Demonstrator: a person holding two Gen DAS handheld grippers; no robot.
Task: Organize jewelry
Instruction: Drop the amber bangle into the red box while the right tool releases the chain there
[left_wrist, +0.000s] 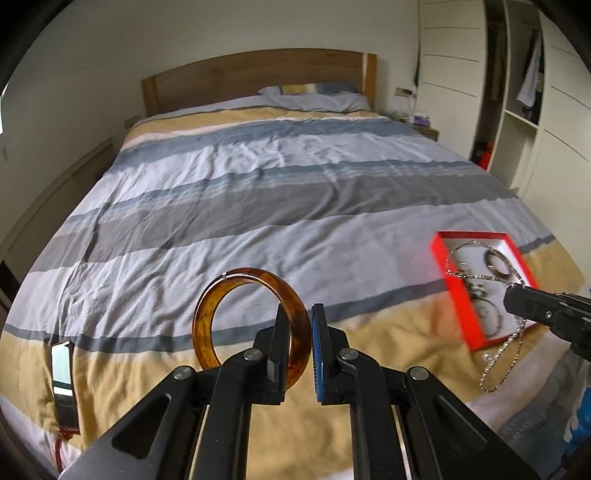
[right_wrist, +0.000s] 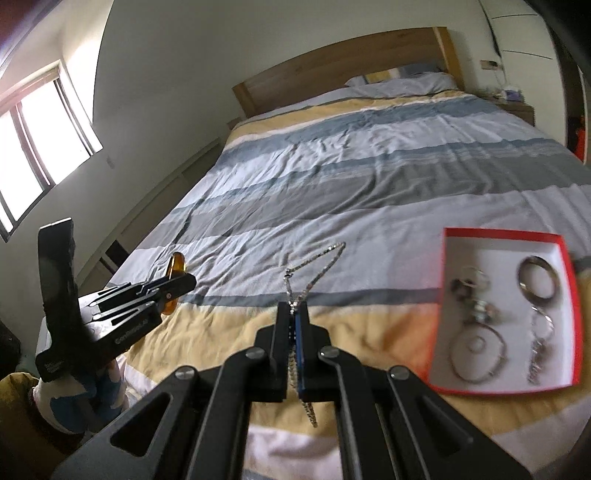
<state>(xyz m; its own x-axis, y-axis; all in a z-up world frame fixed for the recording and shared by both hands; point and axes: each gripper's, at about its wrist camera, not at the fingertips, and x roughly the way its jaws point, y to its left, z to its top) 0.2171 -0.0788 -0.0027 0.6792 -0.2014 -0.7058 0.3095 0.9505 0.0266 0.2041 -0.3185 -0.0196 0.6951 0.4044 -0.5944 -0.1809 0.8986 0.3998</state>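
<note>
Your left claw (left_wrist: 299, 328) grips the amber bangle (left_wrist: 236, 314) upright above the bed (left_wrist: 258, 192). Your right claw (right_wrist: 293, 325) pinches the silver chain (right_wrist: 317, 266), near the red box (right_wrist: 506, 236) of jewelry on the striped bedspread.

Red box (left_wrist: 448, 273) is motion-blurred in the left wrist view and partly covered by the right gripper (left_wrist: 511, 295); the small pieces inside (right_wrist: 476, 310) are smeared in the right wrist view and cannot be told apart. The amber bangle (left_wrist: 251, 317) is partly hidden by a finger (left_wrist: 279, 343), and only edge-on slivers (right_wrist: 176, 266) are seen in the right wrist view. The silver chain (right_wrist: 314, 269) is hidden where it is clamped; the phone (left_wrist: 64, 384) is small at the near left rim.
</note>
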